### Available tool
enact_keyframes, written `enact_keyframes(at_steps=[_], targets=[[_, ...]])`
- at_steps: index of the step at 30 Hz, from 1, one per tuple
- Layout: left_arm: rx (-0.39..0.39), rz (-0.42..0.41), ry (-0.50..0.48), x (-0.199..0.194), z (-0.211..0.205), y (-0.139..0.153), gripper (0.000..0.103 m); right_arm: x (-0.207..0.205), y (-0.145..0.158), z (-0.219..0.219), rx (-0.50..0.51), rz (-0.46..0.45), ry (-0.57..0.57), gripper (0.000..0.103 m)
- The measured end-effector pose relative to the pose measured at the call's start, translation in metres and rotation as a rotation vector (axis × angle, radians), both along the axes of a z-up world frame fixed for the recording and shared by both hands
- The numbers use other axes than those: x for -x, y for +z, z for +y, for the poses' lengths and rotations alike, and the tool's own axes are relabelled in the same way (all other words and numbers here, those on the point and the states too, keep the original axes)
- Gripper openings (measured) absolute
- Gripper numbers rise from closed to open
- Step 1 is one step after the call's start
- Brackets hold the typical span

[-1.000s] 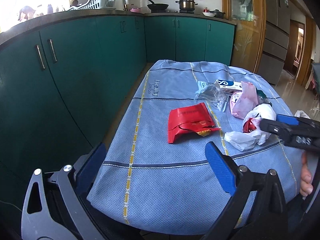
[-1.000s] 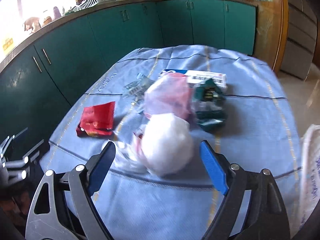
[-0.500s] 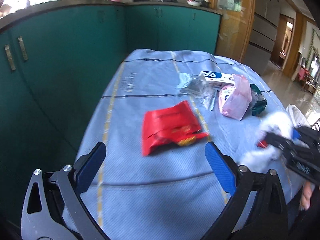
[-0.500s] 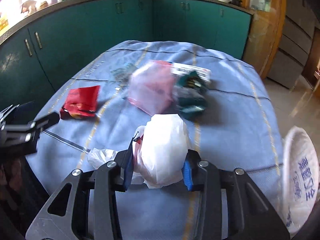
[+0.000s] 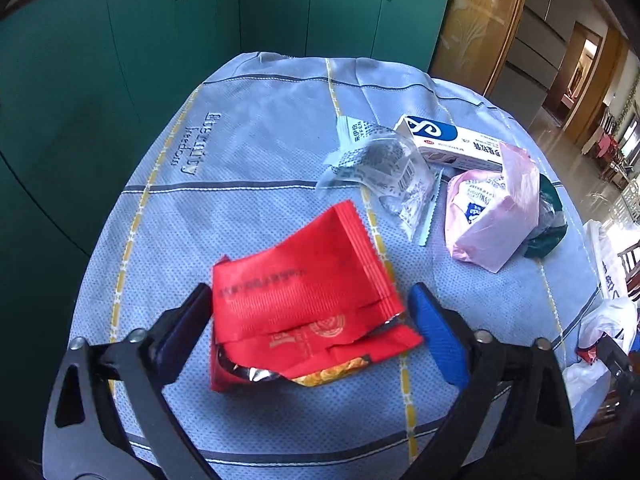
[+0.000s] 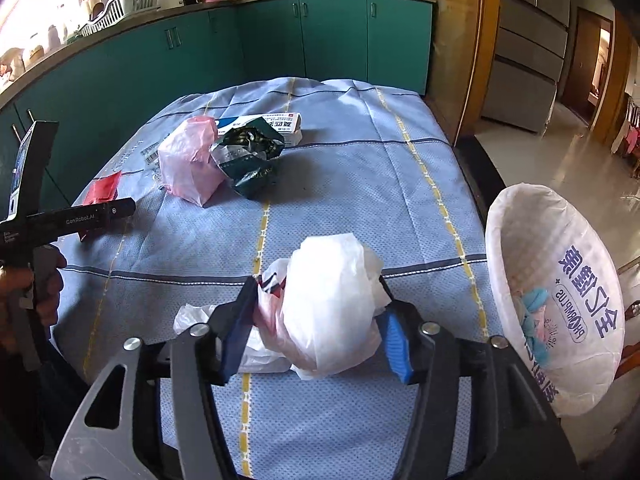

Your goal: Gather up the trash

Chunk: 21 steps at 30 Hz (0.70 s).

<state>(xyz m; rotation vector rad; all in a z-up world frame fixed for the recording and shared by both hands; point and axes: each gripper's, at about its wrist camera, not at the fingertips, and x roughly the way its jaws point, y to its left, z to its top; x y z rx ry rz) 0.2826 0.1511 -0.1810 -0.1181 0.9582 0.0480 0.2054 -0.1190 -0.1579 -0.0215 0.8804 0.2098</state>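
Note:
A red snack wrapper (image 5: pixel 304 304) lies on the blue tablecloth (image 5: pixel 248 152). My left gripper (image 5: pixel 310 324) is open, its fingers either side of the wrapper's near end. My right gripper (image 6: pixel 316 326) is shut on a crumpled white plastic bag (image 6: pixel 328 308), held just above the cloth near the front edge. A bin lined with a white bag (image 6: pixel 560 300) stands right of the table. Other trash lies on the cloth: a clear wrapper (image 5: pixel 384 168), a white and blue box (image 5: pixel 452 144), a pink bag (image 5: pixel 492 216) and a dark green packet (image 6: pixel 248 160).
Green kitchen cabinets (image 6: pixel 280 40) run behind and to the left of the table. A wooden door frame (image 6: pixel 452 48) and a tiled floor (image 6: pixel 560 148) lie to the right. The left gripper's body (image 6: pixel 68 216) shows at the table's left edge in the right wrist view.
My left gripper moved forward until its fingers flank the red wrapper. My right gripper closed on the white bag and carried it right, toward the bin.

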Motion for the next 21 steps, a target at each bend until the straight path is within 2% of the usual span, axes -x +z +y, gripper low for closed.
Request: enact_keyframes(at_steps=[1,2,3,5,6,10,17,19,21], targets=[[0.000,0.007,0.000,0.000,0.000,-0.001,0.083,0.000,0.000,0.000,0.001,-0.005,0.000,0.064],[-0.004,0.003,0.003,0.002,0.000,0.000,0.081,0.000,0.000,0.000,0.002,-0.008,0.000,0.068],[0.000,-0.002,0.002,0.005,0.001,0.001,0.072,0.000,-0.001,0.000,0.002,-0.011,-0.001,0.071],[0.018,-0.009,-0.009,0.009,0.001,0.003,0.061,-0.001,-0.003,0.000,-0.001,-0.009,-0.003,0.072],[0.028,-0.011,-0.018,0.011,0.001,0.003,0.051,-0.001,-0.004,0.000,-0.004,-0.006,-0.004,0.072],[0.043,-0.015,-0.040,0.021,-0.001,0.005,0.036,-0.002,-0.007,0.001,-0.010,0.004,-0.002,0.073],[0.078,0.010,-0.137,0.057,-0.023,0.011,0.037,-0.003,-0.007,-0.001,-0.007,0.003,-0.005,0.073],[0.069,0.007,-0.172,0.070,-0.029,0.015,0.055,-0.003,-0.007,-0.001,-0.004,0.002,-0.004,0.073],[0.048,-0.014,-0.195,0.083,-0.033,0.020,0.065,-0.004,-0.007,-0.001,-0.002,0.003,-0.004,0.073]])
